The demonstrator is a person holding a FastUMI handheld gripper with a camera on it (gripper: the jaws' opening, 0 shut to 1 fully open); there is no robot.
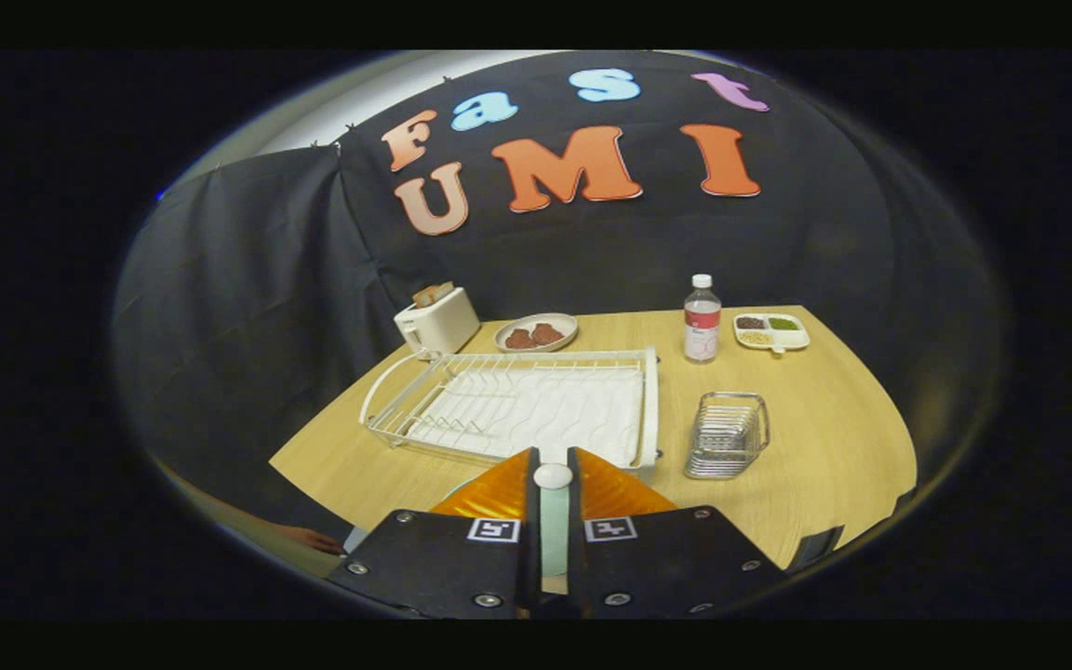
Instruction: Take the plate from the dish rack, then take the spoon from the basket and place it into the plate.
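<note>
1 gripper [554, 476], w/ 2 fingers set narrow, pinching 1 spoon [553, 475]: its round white end shows at the fingertips and a pale handle runs back down the slot btwn them. Both fingers press on it. Just under/beside the left finger a pale green curved edge peeks out, prob. the plate [455, 486], lying on the table [834, 437] at the near side, right in front of the rack; most of it is hidden by the fingers.

1 white dish rack [517, 405] sits just beyond the fingers, center-left, no dishes in it. 1 wire basket [728, 434] stands to the right of the rack, near but apart; can't tell if anything is inside.

Far side of table, left to right: 1 cream toaster [438, 322] w/ bread sticking out of the top; 1 oval dish [536, 332] w/ 2 brown pieces on it; 1 clear bottle [702, 319], upright, white cap, red label; 1 divided tray [771, 331] w/ 3 compartments, each w/ a different filling (dark, green, yellowish).

Near left, below the table edge, part of a person's hand [311, 538] shows.
</note>
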